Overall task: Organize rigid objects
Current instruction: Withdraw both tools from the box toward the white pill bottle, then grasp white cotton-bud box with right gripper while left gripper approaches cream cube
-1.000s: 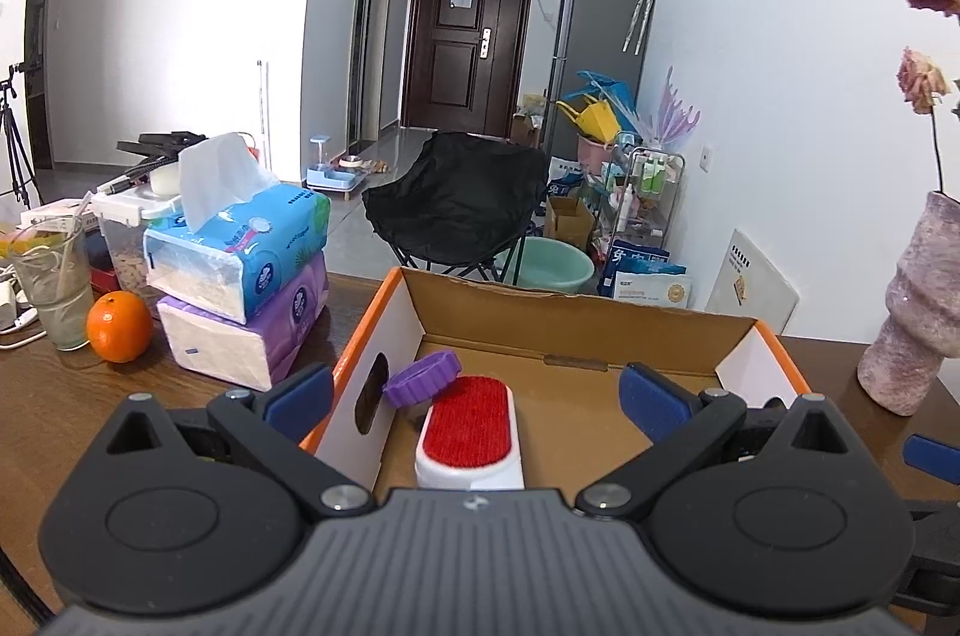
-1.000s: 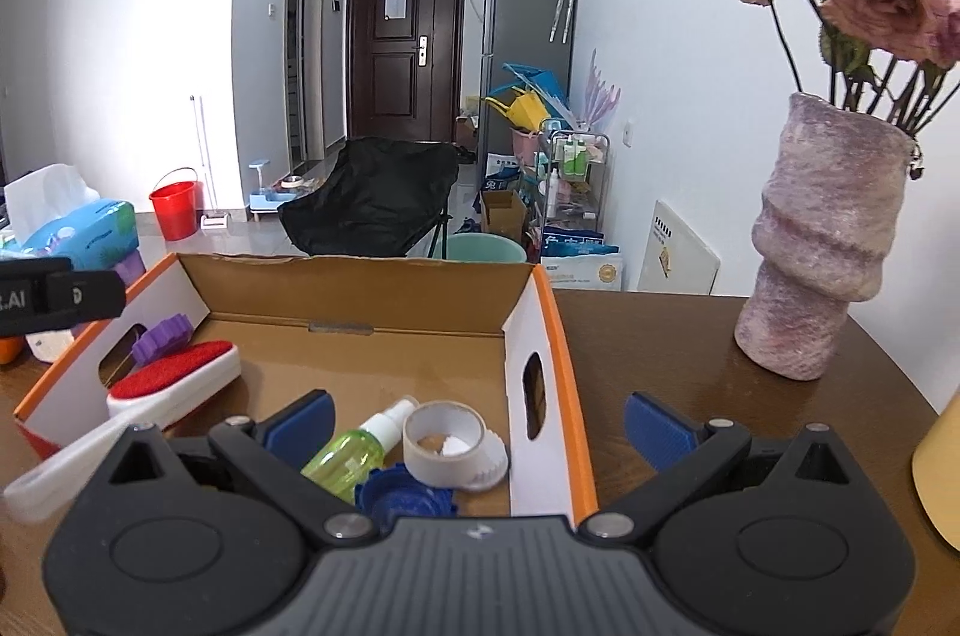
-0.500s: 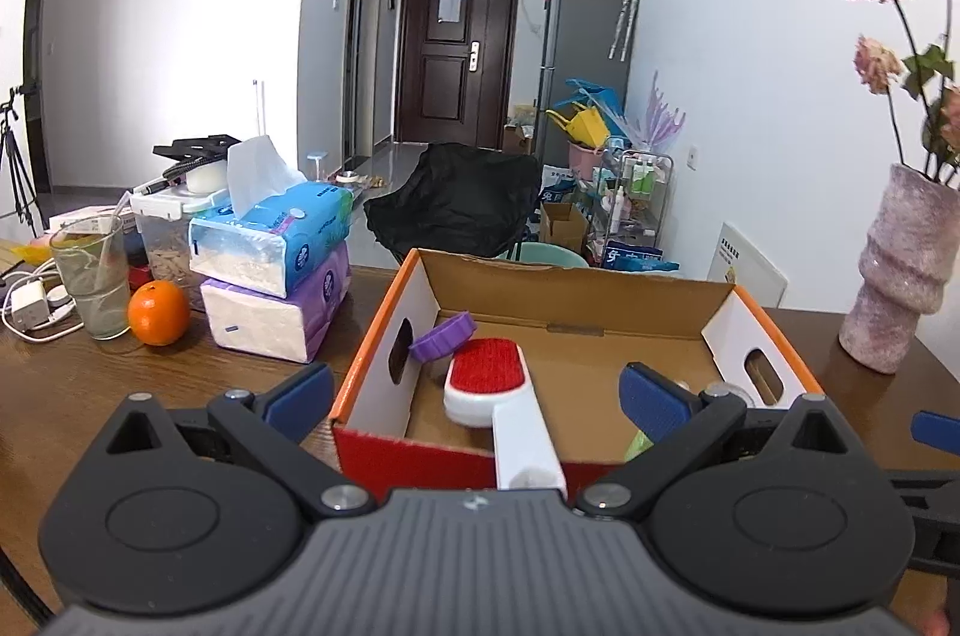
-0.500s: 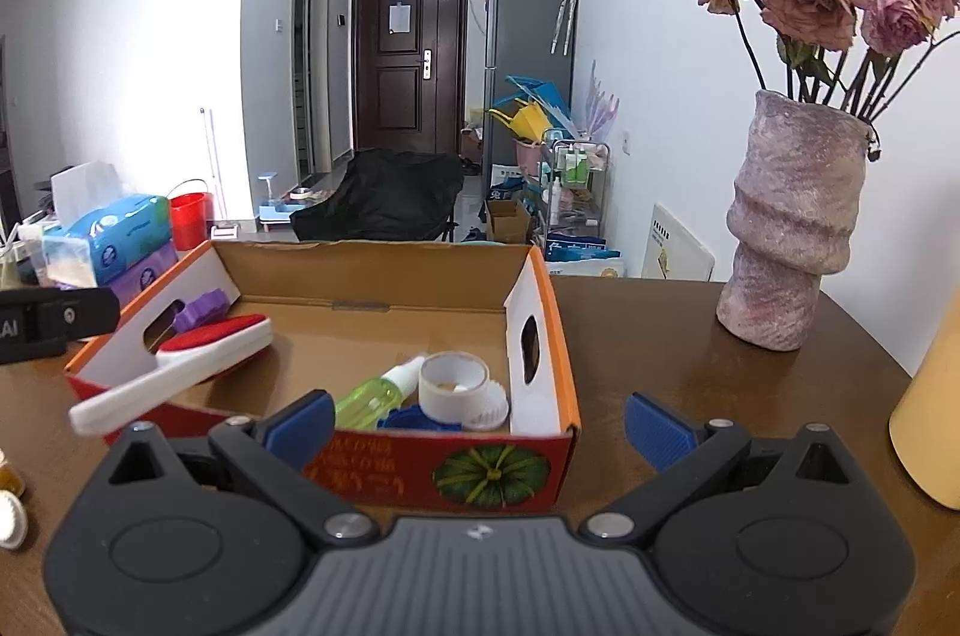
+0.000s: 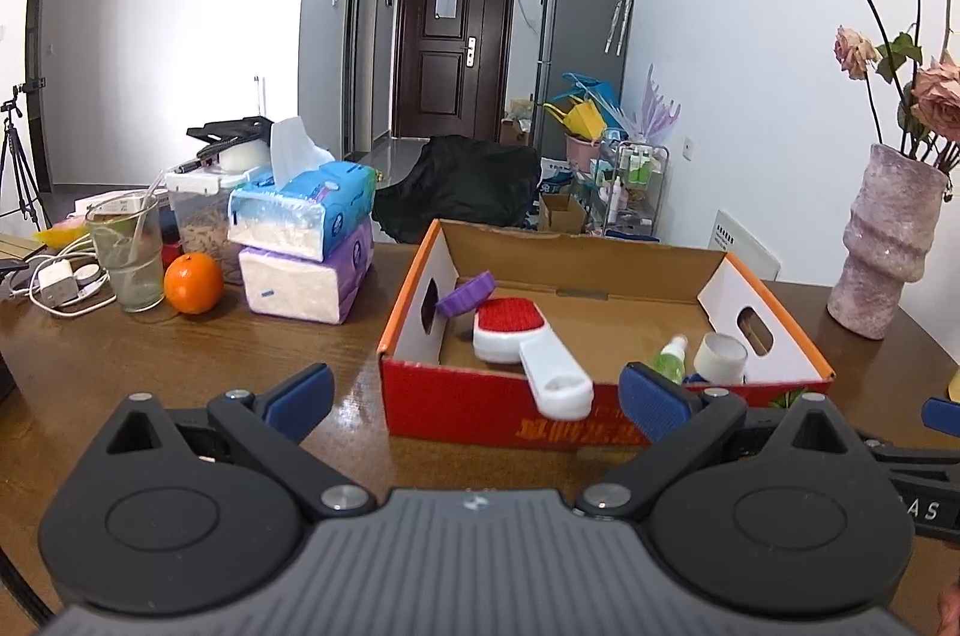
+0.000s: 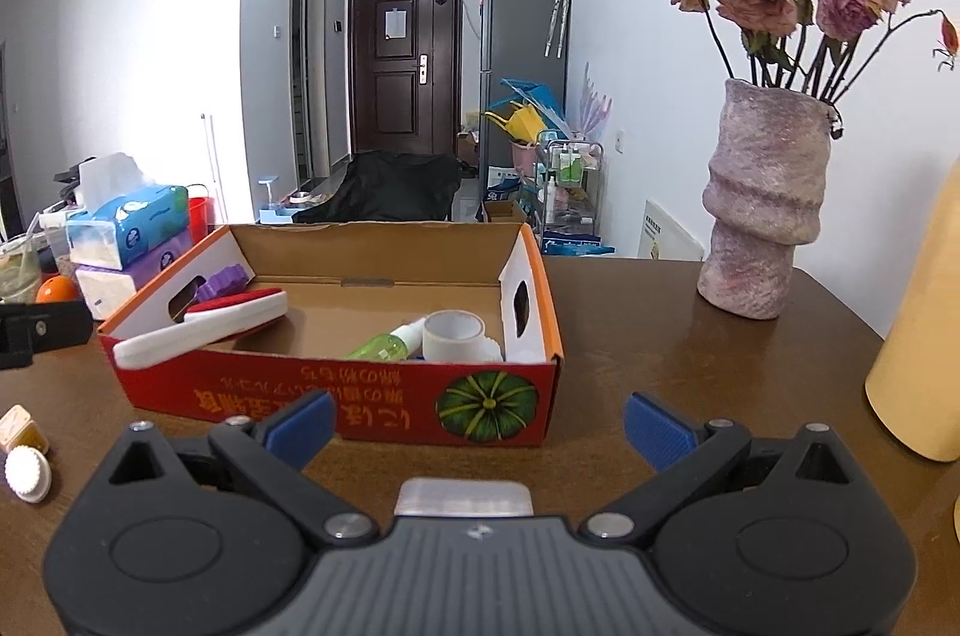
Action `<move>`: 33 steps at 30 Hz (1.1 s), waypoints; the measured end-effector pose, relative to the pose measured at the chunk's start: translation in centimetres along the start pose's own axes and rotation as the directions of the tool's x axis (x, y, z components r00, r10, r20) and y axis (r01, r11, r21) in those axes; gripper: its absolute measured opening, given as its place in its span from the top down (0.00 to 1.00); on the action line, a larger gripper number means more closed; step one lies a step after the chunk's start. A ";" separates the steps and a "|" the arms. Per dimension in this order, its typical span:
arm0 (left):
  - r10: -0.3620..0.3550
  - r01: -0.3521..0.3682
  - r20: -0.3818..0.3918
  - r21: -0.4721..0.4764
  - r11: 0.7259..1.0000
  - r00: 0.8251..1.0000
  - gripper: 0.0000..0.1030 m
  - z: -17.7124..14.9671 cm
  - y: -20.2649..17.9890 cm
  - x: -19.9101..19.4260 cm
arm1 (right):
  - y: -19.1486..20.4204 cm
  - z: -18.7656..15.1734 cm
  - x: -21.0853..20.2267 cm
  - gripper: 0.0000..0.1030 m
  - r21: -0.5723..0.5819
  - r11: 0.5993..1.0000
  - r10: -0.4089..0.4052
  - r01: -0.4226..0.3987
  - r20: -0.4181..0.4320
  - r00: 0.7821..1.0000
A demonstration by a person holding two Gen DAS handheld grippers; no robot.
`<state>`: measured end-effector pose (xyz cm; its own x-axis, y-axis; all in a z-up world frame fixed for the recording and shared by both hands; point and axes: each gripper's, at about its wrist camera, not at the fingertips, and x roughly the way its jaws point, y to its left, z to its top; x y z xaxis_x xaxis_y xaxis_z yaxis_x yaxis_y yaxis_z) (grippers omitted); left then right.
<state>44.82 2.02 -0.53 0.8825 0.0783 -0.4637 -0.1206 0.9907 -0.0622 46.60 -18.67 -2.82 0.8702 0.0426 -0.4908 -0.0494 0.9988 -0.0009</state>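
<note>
- Brush (image 5: 525,345), the item nearest both tools, lies in the left half of the box (image 5: 492,411), red pad up, white handle jutting over the front wall at centre frame.
- Left gripper (image 5: 474,399) is spread wide and holds nothing; it hangs low centre in its view, short of the box front.
- Right gripper (image 6: 477,423) is likewise spread and empty, low centre in its view, just before the box's pumpkin print.
- Brush looks light, stiff plastic; I judge the overhanging handle the best hold, narrow and smooth, so it may slip or tip.
- Spray bottle (image 6: 384,343) and tape roll (image 6: 454,334) sit at the box's right front; both look light and hard, the bottle slick and rounded.
- White cap (image 6: 27,474) lies loose on the table (image 6: 630,336) at lower left of the right view, small and flat, hard to pinch.
</note>
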 end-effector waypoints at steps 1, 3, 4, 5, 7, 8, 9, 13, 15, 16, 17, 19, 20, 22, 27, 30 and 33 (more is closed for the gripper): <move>-0.004 0.004 -0.003 -0.002 1.000 1.000 0.00 -0.2 0.1 -0.2 | 0.0 -0.1 -0.2 0.00 0.001 1.000 -0.002 0.002 0.000 1.000; 0.003 -0.003 -0.009 -0.007 1.000 1.000 0.00 -0.5 0.4 -0.5 | 0.0 -0.4 -0.6 0.00 0.003 1.000 -0.004 0.004 0.000 1.000; 0.003 -0.003 -0.011 -0.006 1.000 1.000 0.00 -0.6 0.5 -0.6 | 0.0 -0.5 -0.8 0.00 0.004 1.000 -0.004 0.004 0.000 1.000; 0.002 -0.002 -0.012 -0.006 1.000 1.000 0.00 -0.8 0.7 -0.8 | 0.0 -0.7 -1.0 0.00 0.006 1.000 -0.004 0.004 0.000 1.000; 0.008 -0.008 -0.014 -0.008 1.000 1.000 0.00 -1.1 1.0 -1.1 | 0.2 -1.1 -1.4 0.00 0.004 1.000 0.000 0.000 -0.001 1.000; 0.011 -0.012 -0.015 -0.006 1.000 1.000 0.00 -1.3 1.1 -1.3 | 0.3 -1.3 -1.6 0.00 0.002 1.000 0.003 -0.003 -0.001 1.000; 0.014 -0.014 -0.016 -0.004 1.000 1.000 0.00 -1.5 1.2 -1.5 | 0.3 -1.5 -1.8 0.00 0.002 1.000 0.003 -0.003 0.000 1.000; 0.028 -0.028 -0.017 0.003 1.000 0.999 0.00 -2.5 2.0 -2.3 | 0.1 -2.5 -2.6 0.00 0.017 1.000 0.002 -0.002 -0.003 1.000; 0.032 -0.032 -0.025 0.000 1.000 0.999 0.00 -3.0 2.5 -2.6 | 0.1 -2.9 -3.0 0.00 0.022 1.000 -0.007 0.007 -0.002 1.000; 0.037 -0.037 -0.028 -0.005 0.999 0.999 0.00 -3.2 2.9 -2.9 | 0.0 -3.0 -3.2 0.00 0.025 1.000 -0.011 0.011 -0.001 1.000; 0.043 -0.043 -0.030 -0.007 0.999 0.999 0.00 -3.4 3.2 -3.0 | 0.0 -3.2 -3.4 0.00 0.029 0.999 -0.013 0.013 -0.001 1.000; 0.056 -0.056 -0.033 -0.010 0.998 0.998 0.00 -4.0 3.9 -3.3 | -0.2 -3.7 -3.8 0.00 0.037 0.999 -0.015 0.015 0.000 1.000; 0.063 -0.064 -0.034 -0.011 0.998 0.997 0.00 -4.3 4.2 -3.4 | -0.2 -3.9 -4.0 0.00 0.039 0.999 -0.019 0.019 -0.001 1.000; 0.071 -0.071 -0.037 -0.011 0.997 0.997 0.00 -4.8 5.0 -3.6 | -0.2 -4.2 -4.3 0.00 0.040 0.999 -0.027 0.027 -0.003 1.000; 0.105 -0.105 -0.057 0.010 0.994 0.993 0.00 -6.2 6.4 -4.0 | -0.2 -5.5 -4.8 0.00 0.035 0.999 -0.035 0.036 -0.024 0.999; 0.110 -0.110 -0.065 0.011 0.994 0.992 0.00 -6.8 7.4 -4.2 | -0.2 -6.1 -5.1 0.00 0.031 0.999 -0.035 0.036 -0.032 0.999; 0.122 -0.122 -0.075 0.009 0.992 0.990 0.00 -7.3 8.4 -4.3 | 0.0 -6.6 -5.2 0.00 0.025 0.999 -0.031 0.032 -0.039 0.999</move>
<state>36.74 9.16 -5.52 0.8245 0.1904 -0.5329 -0.2233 0.9748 0.0028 38.85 -19.09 -5.99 0.8518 0.0106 -0.5237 -0.0090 0.9999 0.0056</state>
